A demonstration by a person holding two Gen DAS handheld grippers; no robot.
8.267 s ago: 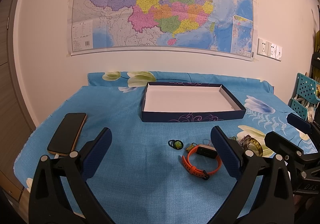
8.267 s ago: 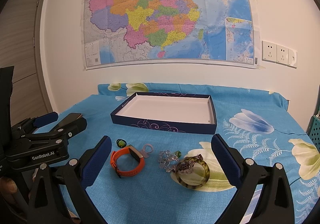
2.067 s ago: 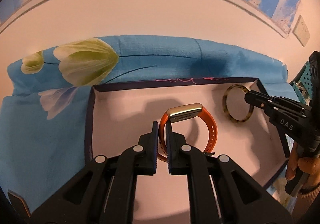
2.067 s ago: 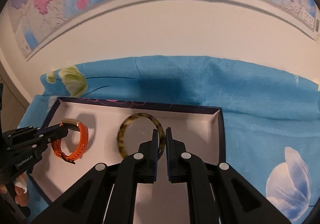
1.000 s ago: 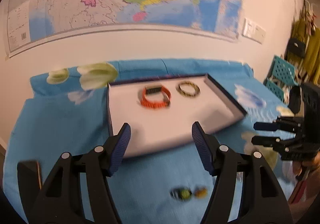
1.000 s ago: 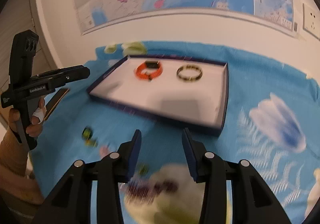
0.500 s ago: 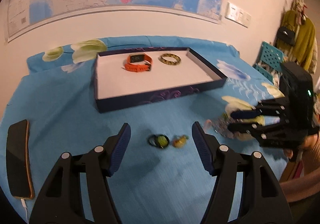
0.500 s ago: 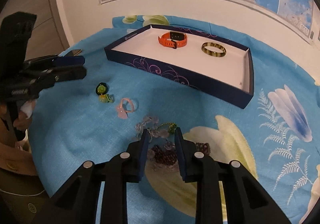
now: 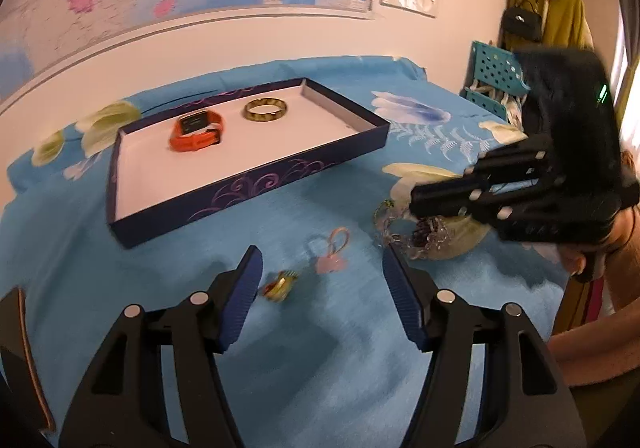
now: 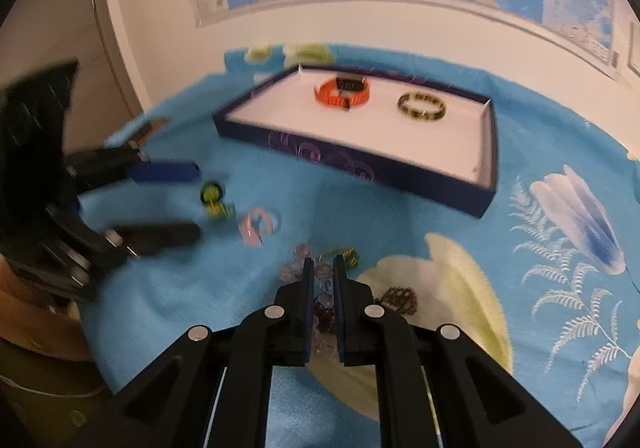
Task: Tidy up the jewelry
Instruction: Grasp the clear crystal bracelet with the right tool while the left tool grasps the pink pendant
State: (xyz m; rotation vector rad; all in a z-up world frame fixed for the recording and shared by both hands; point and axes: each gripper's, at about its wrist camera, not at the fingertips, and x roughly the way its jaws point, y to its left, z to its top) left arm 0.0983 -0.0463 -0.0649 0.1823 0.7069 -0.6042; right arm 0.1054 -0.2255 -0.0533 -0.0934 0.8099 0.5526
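A navy tray (image 9: 248,187) (image 10: 360,167) holds an orange watch (image 9: 196,129) (image 10: 340,91) and a mottled bangle (image 9: 266,109) (image 10: 422,105). My left gripper (image 9: 322,280) (image 10: 196,201) hovers low over the blue cloth; its jaws are closing with wide space left and grip nothing. A small yellow piece (image 9: 280,285) (image 10: 218,209) lies between them and a pink charm (image 9: 334,252) (image 10: 256,226) just beyond. A green ring (image 10: 211,191) sits beside the yellow piece. My right gripper (image 10: 322,276) (image 9: 414,203) has its jaws closing to a narrow gap on the clear bead bracelet (image 10: 320,272) (image 9: 386,224). A dark bead bracelet (image 10: 400,298) lies beside it.
A phone (image 9: 24,348) (image 10: 148,127) lies near the cloth's left edge. A teal basket (image 9: 496,67) and hanging clothes (image 9: 556,7) stand beyond the table's right side. A person's hand (image 9: 576,264) holds the right gripper's handle.
The right jaws have drawn together around the clear beads. The left gripper has sunk and shifted right, so the yellow piece and pink charm now sit between its fingers.
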